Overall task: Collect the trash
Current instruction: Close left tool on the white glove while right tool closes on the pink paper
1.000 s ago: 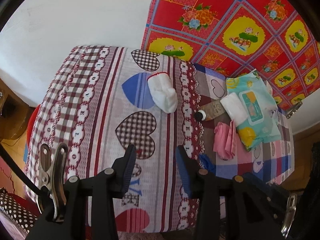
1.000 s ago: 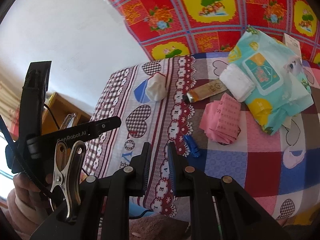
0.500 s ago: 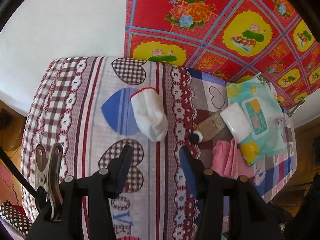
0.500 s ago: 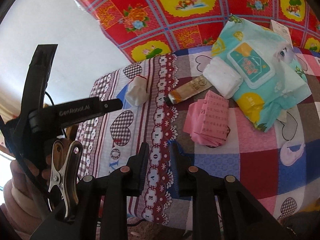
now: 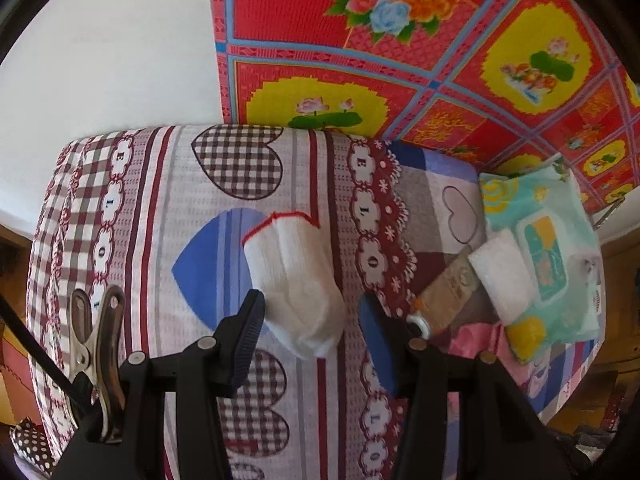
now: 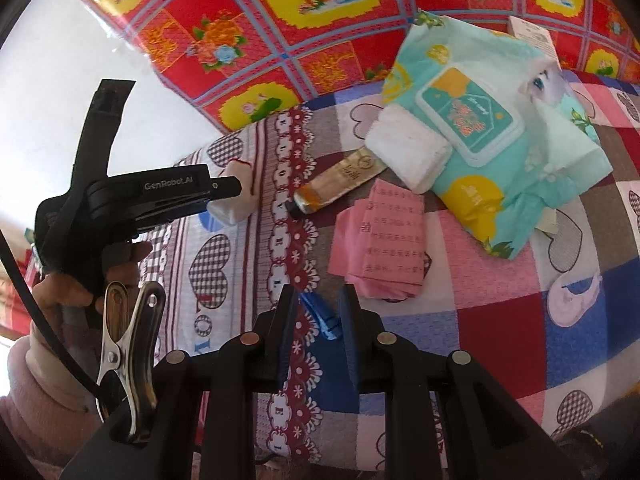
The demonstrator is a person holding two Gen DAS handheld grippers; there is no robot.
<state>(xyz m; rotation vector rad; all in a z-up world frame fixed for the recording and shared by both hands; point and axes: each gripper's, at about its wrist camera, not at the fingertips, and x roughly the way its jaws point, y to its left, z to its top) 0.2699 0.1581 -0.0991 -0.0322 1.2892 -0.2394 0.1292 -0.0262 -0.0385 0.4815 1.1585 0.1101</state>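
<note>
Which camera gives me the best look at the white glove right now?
The left wrist view. The white glove lies there whole and central, red-edged cuff away from the camera, between the fingers of the open left gripper. In the right wrist view the glove is small, far off and partly hidden behind the left gripper's body.

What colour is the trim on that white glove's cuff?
Red, a thin stitched edge round the white glove cuff. The left wrist view shows it best.
</note>
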